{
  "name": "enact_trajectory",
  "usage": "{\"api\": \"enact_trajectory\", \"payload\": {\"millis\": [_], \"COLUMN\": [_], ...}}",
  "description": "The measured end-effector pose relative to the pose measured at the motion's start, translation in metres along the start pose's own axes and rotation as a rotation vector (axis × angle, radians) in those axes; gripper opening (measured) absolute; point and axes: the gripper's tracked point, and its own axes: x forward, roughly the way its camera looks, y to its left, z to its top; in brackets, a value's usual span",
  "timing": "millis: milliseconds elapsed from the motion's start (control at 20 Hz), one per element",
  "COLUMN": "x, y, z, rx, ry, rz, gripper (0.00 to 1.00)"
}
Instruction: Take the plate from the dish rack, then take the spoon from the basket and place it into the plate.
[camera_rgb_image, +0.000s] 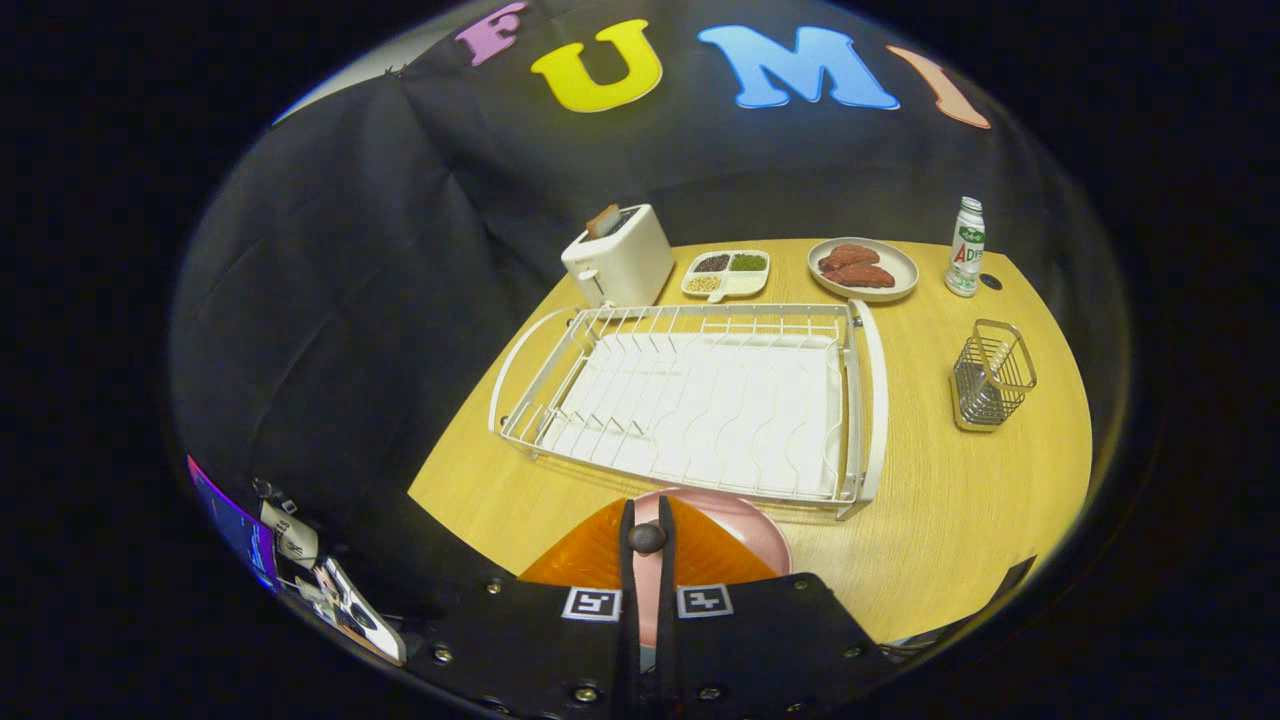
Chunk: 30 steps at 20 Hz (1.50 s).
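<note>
Gripper view: you are clenching the jaws (647, 535) on the pink plate's (745, 525) rim, keeping it clear of the rack (868, 400), above the bench (960, 500).

Even overhead light, bright on the wooden table (940, 500) beyond the fingers, dim on the dark cloth wall around it; shadows under the dish rack (690, 400) and wire basket (990, 375) are soft and short. Mild glare on the rack's white tray, no blown highlights. Strong fisheye bending toward the rim; focus is crisp mid-table, softer on the closed gripper (647, 540) nearest the lens.
</note>
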Motion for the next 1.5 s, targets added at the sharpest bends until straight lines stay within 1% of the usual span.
{"api": "enact_trajectory", "payload": {"millis": [100, 250, 350, 450, 550, 650, 1050, 1150, 1250, 1400, 1500], "x": [0.008, 0.015, 0.017, 0.021, 0.016, 0.012, -0.012, -0.019, -0.030, -0.061, -0.094], "y": [0.006, 0.018, 0.020, 0.023, 0.024, 0.022, -0.002, -0.010, -0.022, -0.037, -0.040], "z": [-0.011, -0.022, -0.025, -0.025, -0.022, -0.017, 0.021, 0.032, 0.051, 0.091, 0.115], "rx": [-0.036, -0.039, -0.047, -0.052, -0.043, -0.038, 0.007, 0.022, 0.031, 0.013, -0.008], "ry": [0.028, 0.050, 0.053, 0.051, 0.039, 0.027, -0.082, -0.125, -0.201, -0.353, -0.456], "rz": [-0.006, 0.009, 0.002, 0.020, 0.028, 0.025, 0.004, -0.004, -0.018, -0.052, -0.078], "gripper": [0.06, 0.06, 0.11, 0.12, 0.17, 0.18, 0.18, 0.18, 0.18, 0.18, 0.18]}}
